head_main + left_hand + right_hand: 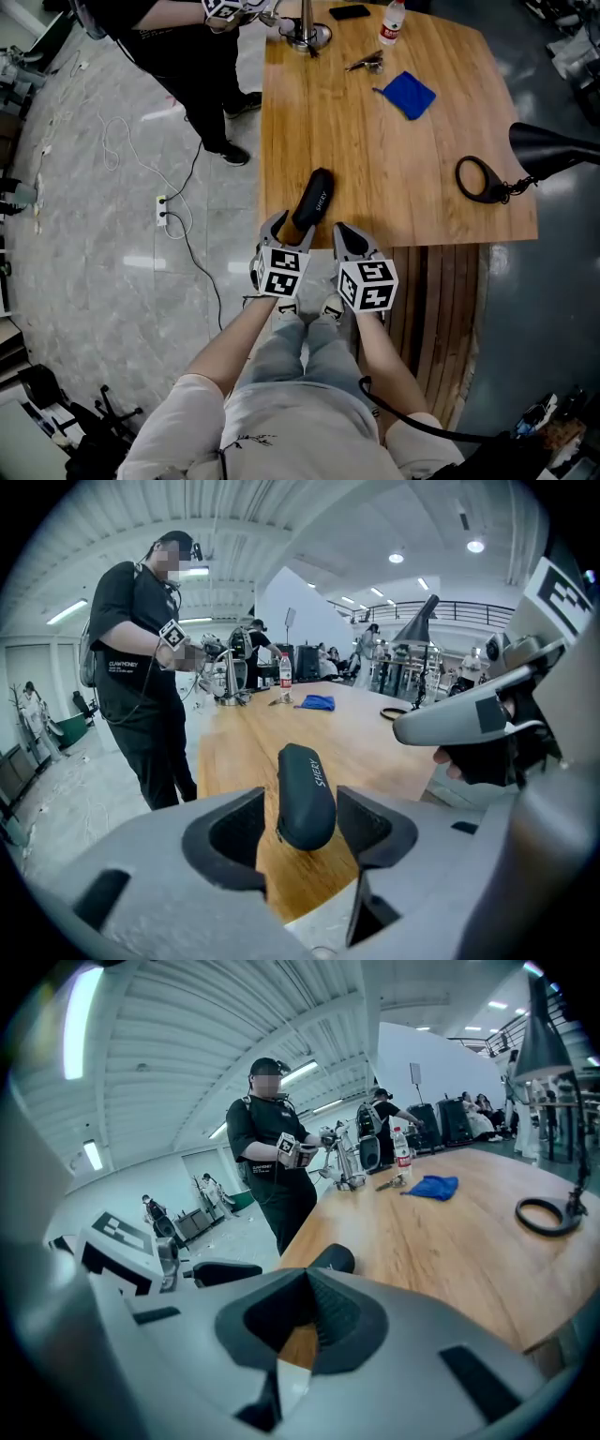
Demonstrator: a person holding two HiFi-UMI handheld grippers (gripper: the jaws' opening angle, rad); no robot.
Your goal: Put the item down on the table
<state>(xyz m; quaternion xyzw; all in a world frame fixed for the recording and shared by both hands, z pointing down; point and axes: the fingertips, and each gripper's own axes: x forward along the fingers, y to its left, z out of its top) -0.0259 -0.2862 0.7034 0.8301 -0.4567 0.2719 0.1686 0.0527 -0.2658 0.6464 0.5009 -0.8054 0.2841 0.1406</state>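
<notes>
A black oblong case (pixel 314 198) lies on the wooden table (pixel 375 159) near its front left corner, its near end at the table edge. My left gripper (pixel 289 229) straddles that near end. In the left gripper view the case (pixel 306 794) stands between the two pads (pixel 236 832) with a thin gap on each side, so my left gripper (pixel 300 806) is open. My right gripper (pixel 343 234) hovers just right of the case, over the front edge, jaws shut on nothing (pixel 305 1283). The case's tip (pixel 334 1258) peeks above it.
Farther back on the table are a blue cloth (pixel 409 94), a black ring on a chain (pixel 478 178), a bottle (pixel 392 23) and metal tools. A black lamp head (pixel 548 148) juts in from the right. A person (pixel 178 37) stands at the far left corner; cables (pixel 162 214) trail over the floor.
</notes>
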